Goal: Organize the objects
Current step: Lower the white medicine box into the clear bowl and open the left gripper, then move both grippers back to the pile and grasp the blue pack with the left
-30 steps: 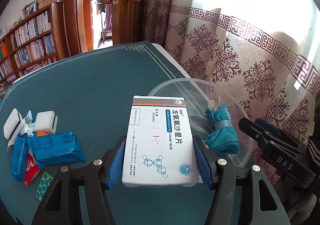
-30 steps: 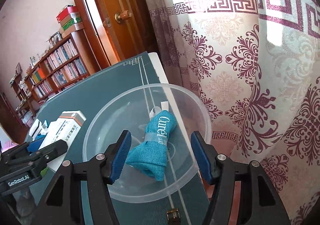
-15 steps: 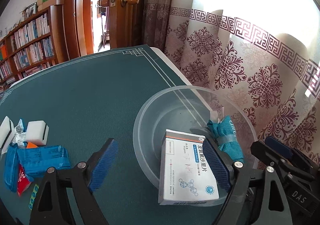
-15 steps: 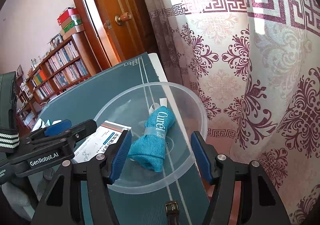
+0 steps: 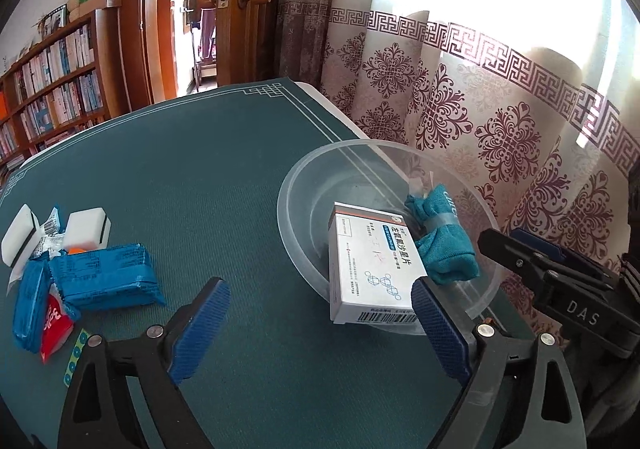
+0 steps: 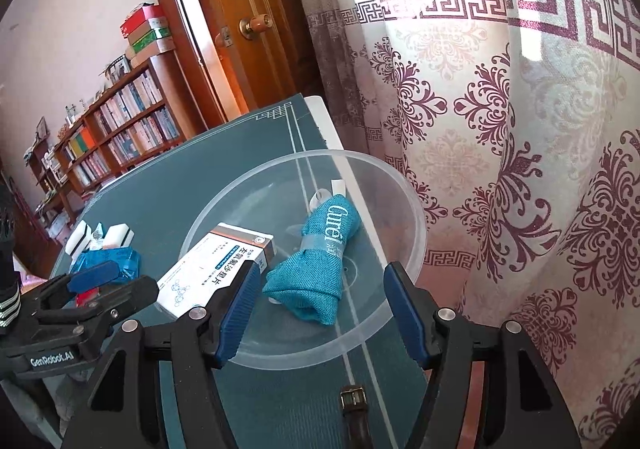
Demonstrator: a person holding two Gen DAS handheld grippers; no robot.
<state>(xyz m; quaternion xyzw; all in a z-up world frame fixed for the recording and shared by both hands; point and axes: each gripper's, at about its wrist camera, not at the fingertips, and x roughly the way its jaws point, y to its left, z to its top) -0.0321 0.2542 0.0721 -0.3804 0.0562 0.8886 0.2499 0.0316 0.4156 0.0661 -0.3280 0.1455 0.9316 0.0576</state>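
Two items sit in the bowl [image 5: 288, 209] now: the pill box [image 5: 372, 261] and the teal cloth roll [image 5: 440, 245]. My left gripper [image 5: 320, 325] has just been opening and its jaws stand wide, with nothing pressed between them; the box lies just ahead of the right-hand pad, propped on the bowl's near wall and tilted, its barcode end over the rim. I judge the drop made but not tidy. To finish this step well, I would back the left gripper straight away from the bowl without clipping that raised end, since a nudge could tip the box out or slide the light bowl toward the table [image 5: 200, 169] edge by the curtain [image 5: 480, 109].

My right gripper [image 6: 320, 313] hangs over the bowl's near rim, jaws partly apart and gripping nothing; the cloth roll lies between and just beyond its pads, the box beside its left pad.

Still loose on the table, well to the left, is the pile of blue packets [image 5: 104, 277] and white sponges [image 5: 86, 229], my likely next pick.
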